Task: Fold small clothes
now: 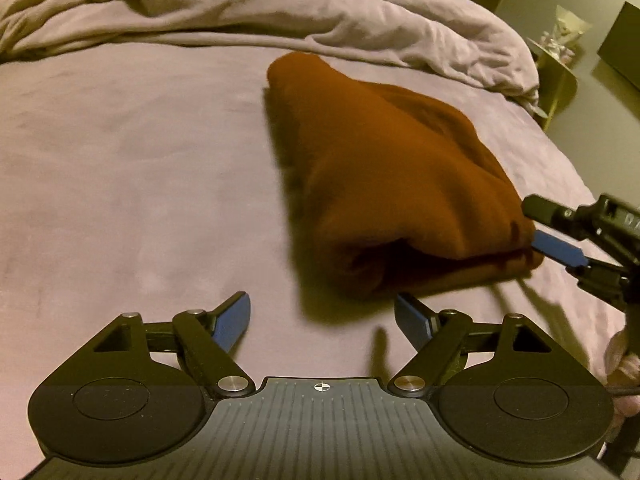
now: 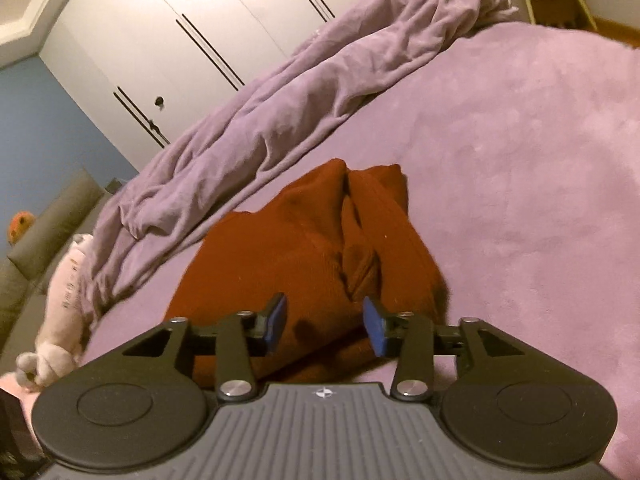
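A rust-brown garment [image 1: 384,168] lies folded into a thick bundle on the mauve bed sheet [image 1: 120,184]. My left gripper [image 1: 322,308] hovers over the sheet just short of the bundle's near edge, open wide with nothing between its blue pads. My right gripper [image 1: 534,224] reaches in from the right at the bundle's near right corner. In the right wrist view the garment [image 2: 304,248] fills the gap behind the right gripper [image 2: 325,320]. Its pads stand apart and do not pinch the cloth.
A rumpled mauve duvet [image 1: 280,12] is heaped along the far side of the bed. A pale plush toy [image 2: 64,300] lies at the bed's left end, with white wardrobe doors [image 2: 192,32] behind. A small side table [image 1: 556,76] stands past the bed's right edge.
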Tool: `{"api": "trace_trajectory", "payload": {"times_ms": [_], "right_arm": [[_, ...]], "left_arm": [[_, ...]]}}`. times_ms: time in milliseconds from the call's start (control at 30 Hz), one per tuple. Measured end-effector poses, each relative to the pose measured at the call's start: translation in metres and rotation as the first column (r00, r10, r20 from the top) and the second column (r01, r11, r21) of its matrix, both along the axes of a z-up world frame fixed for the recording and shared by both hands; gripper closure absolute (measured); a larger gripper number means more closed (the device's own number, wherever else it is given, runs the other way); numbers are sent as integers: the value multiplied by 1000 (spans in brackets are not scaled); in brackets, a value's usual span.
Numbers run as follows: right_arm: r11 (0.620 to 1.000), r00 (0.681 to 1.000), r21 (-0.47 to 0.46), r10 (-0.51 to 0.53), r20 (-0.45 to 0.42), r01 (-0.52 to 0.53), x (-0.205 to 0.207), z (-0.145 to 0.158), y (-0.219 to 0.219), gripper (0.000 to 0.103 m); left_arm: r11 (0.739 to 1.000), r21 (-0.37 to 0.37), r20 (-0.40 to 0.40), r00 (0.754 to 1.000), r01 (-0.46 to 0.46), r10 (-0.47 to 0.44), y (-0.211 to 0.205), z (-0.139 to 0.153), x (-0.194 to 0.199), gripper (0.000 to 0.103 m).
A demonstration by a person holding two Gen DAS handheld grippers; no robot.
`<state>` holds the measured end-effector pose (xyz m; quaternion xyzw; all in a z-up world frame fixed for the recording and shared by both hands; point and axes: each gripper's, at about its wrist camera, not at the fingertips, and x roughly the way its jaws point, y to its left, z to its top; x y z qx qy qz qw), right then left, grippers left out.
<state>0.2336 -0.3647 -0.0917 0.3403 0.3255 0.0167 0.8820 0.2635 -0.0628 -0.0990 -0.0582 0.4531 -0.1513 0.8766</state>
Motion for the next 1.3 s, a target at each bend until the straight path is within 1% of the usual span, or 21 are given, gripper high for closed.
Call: {"api": "trace_trajectory", "payload": {"times_ms": [33, 100, 200, 233, 333, 400, 433, 467, 500, 633, 700, 767, 800, 833, 900, 933, 1000, 1100, 1167, 1200, 1300], "right_arm": [[1000, 1000, 12, 1, 2, -1, 3, 0, -2, 55], [999, 1000, 42, 16, -6, -16, 10, -3, -5, 44], [996, 999, 88, 25, -33, -22, 20, -14, -7, 43], [993, 999, 112, 31, -36, -26, 24, -18, -7, 44], [990, 998, 139, 43, -42, -37, 33, -24, -7, 63], [990, 996, 128, 66, -52, -59, 38, -24, -5, 80], [993, 996, 89, 77, -53, -72, 40, -21, -2, 82], [996, 995, 22, 89, -48, -88, 41, -16, 4, 84], [994, 995, -51, 100, -29, -102, 40, -7, 9, 85], [982, 994, -179, 69, 90, -52, 24, 24, 11, 86], [969, 995, -244, 54, 79, -33, 22, 22, 9, 87], [961, 999, -275, 43, 8, -39, 27, 6, 8, 86], [951, 998, -302, 63, -23, -67, 30, -5, 10, 84], [942, 995, -321, 94, -27, -98, 30, -10, 12, 82], [934, 994, -341, 110, -18, -110, 25, 0, 11, 73], [935, 995, -341, 102, -12, -100, 23, 7, 9, 71], [930, 997, -364, 66, 30, -50, 14, 21, 4, 71], [916, 993, -401, 61, 97, -17, 9, 39, 10, 72], [922, 983, -379, 139, 122, -84, 13, 45, 27, 73], [918, 973, -374, 194, 126, -134, 18, 46, 42, 76], [883, 933, -394, 331, 142, -253, 29, 46, 89, 78]], "left_arm": [[1000, 13, 15, 1000, -8, 8, -3, -1, 1, 18], [999, 35, 47, 999, -23, 21, -10, -3, 4, 19], [994, 93, 104, 994, -56, 46, -18, -7, 10, 20], [993, 97, 108, 993, -60, 49, -19, -8, 12, 21], [994, 82, 115, 991, -72, 63, -19, -9, 16, 25], [995, 67, 118, 991, -71, 62, -17, -9, 16, 32], [996, 52, 115, 992, -67, 61, -15, -8, 16, 35], [998, 37, 109, 993, -60, 55, -13, -7, 16, 43], [998, 27, 102, 993, -54, 51, -11, -6, 16, 47], [997, -15, 71, 995, -74, 75, 0, -4, 16, 50], [996, -39, 49, 995, -80, 81, 4, -7, 17, 50], [997, -34, 45, 996, -76, 78, 6, -9, 15, 49], [997, -27, 43, 996, -72, 73, 6, -8, 14, 48], [998, -22, 44, 997, -65, 66, 8, -6, 11, 48], [998, -26, 44, 998, -53, 54, 18, 1, 5, 42], [998, -32, 44, 998, -53, 54, 25, 5, 2, 42], [997, -35, 58, 995, -73, 75, 38, 17, -2, 43], [993, -30, 134, 984, -117, 120, 54, 39, -3, 43], [987, -24, 175, 971, -162, 163, 60, 49, -1, 40], [983, -29, 188, 965, -182, 184, 64, 53, 1, 34], [975, -28, 182, 958, -221, 222, 72, 55, 3, 31]]}}
